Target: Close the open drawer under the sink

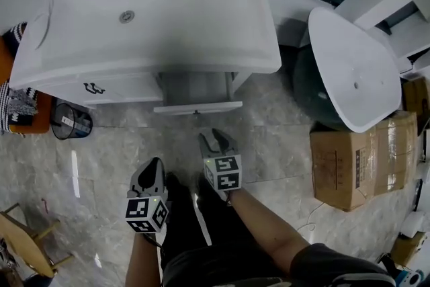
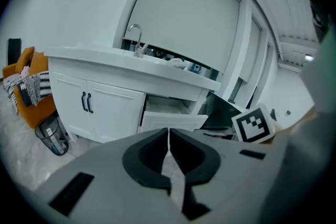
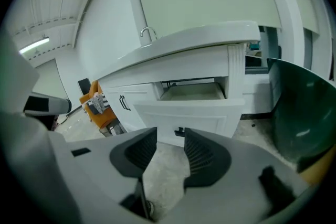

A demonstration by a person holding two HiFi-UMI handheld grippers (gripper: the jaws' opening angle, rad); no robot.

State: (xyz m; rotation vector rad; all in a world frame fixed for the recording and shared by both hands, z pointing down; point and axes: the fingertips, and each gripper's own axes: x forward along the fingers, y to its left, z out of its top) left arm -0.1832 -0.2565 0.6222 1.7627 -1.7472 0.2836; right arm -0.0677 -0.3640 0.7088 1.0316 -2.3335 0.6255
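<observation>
The white vanity under the sink (image 1: pixel 148 17) has one drawer (image 1: pixel 198 107) pulled out at its right side; its inside shows in the right gripper view, where the drawer front (image 3: pixel 210 113) carries a small dark handle (image 3: pixel 179 131). My right gripper (image 1: pixel 216 139) hangs a short way in front of that drawer, apart from it, its jaws open and empty (image 3: pixel 170 136). My left gripper (image 1: pixel 153 168) sits lower and to the left, farther from the cabinet, its jaws shut on nothing (image 2: pixel 168 131). The drawer (image 2: pixel 170 120) lies ahead of it.
Left of the vanity stand a black mesh bin (image 1: pixel 70 121) and an orange seat (image 1: pixel 27 114). To the right a white basin (image 1: pixel 353 67) leans over a dark tub (image 1: pixel 312 94), beside a cardboard box (image 1: pixel 363 158). The cabinet doors (image 2: pixel 86 107) are closed.
</observation>
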